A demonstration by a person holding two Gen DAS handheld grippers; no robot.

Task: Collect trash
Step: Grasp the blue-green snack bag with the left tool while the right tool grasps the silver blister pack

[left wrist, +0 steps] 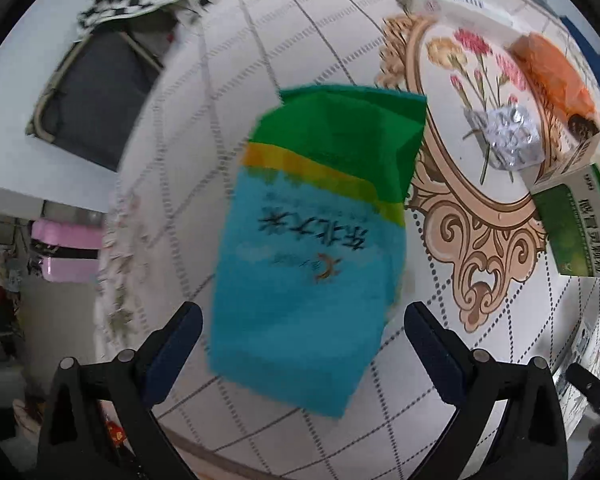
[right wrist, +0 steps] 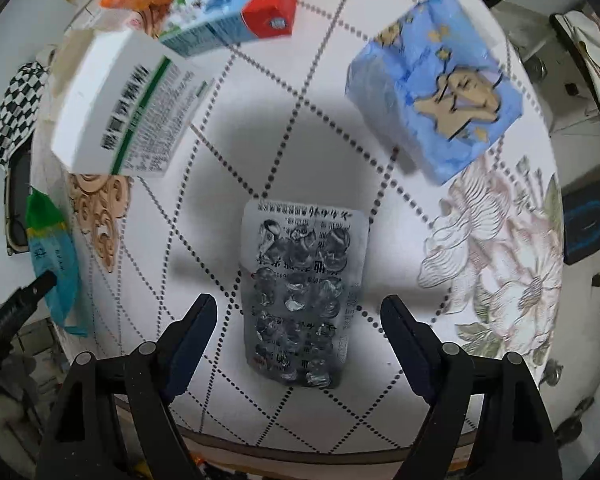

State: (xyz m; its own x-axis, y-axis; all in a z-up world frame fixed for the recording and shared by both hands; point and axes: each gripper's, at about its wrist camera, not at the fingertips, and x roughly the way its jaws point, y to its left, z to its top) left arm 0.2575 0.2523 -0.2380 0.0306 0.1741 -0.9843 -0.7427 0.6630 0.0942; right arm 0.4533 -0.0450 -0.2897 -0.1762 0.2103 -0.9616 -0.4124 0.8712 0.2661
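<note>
Silver blister pack (right wrist: pixel 306 292) is lying between your right gripper's (right wrist: pixel 296 320) wide jaws; your left gripper (left wrist: pixel 302 334) is gaping over the blue-green bag (left wrist: pixel 312 248).

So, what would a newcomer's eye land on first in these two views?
In the left wrist view, a blue and green bag lies on the patterned tablecloth ahead of the open left gripper. In the right wrist view, an emptied silver blister pack lies between the open right gripper's fingers.
</note>
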